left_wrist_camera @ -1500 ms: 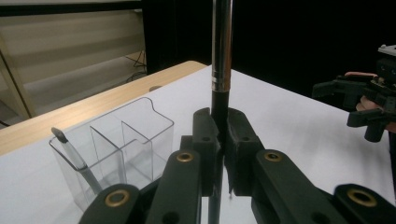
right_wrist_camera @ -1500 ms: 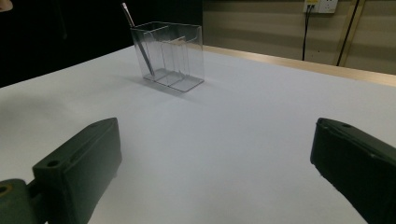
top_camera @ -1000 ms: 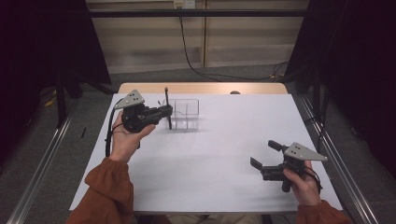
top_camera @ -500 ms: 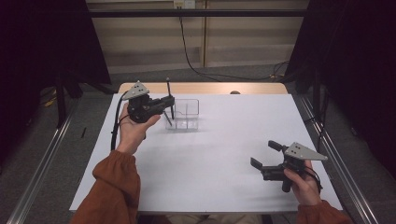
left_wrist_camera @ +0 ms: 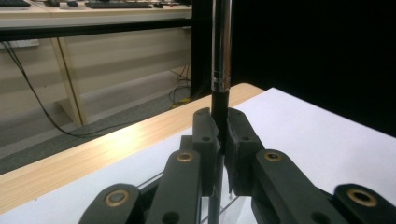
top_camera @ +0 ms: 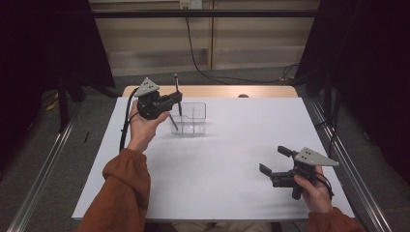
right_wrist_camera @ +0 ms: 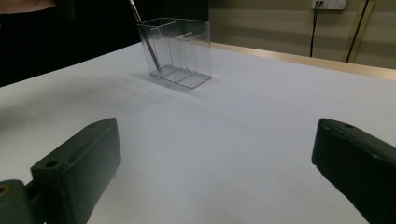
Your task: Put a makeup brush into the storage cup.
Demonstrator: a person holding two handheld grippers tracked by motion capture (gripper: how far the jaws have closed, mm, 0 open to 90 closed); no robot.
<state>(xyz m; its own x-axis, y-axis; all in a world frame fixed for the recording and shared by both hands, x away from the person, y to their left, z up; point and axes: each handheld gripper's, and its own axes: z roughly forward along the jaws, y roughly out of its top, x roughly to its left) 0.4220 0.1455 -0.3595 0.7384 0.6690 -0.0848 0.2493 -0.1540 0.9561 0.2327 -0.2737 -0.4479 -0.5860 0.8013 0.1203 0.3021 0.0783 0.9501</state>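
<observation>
Item: pen (top_camera: 177,92), upright, clamped in the left gripper (top_camera: 175,102) above the clear organiser (top_camera: 194,119) near the table's (top_camera: 232,193) far edge. Advice: keep it vertical, lower slowly into an open compartment. Contents: one pen (top_camera: 172,122) leaning in the left compartment. Right gripper (top_camera: 273,160) jaws apart, empty, near right corner.

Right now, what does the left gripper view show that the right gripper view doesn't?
Left gripper view: the left tongs shut on the pen, seen close up, its silver top rising straight above them. Right gripper view: the right tongs wide open with nothing between them, and the clear holder far ahead, with the pen tip leaning in an end compartment. Both: the pen and the white table with its wooden edge.
</observation>
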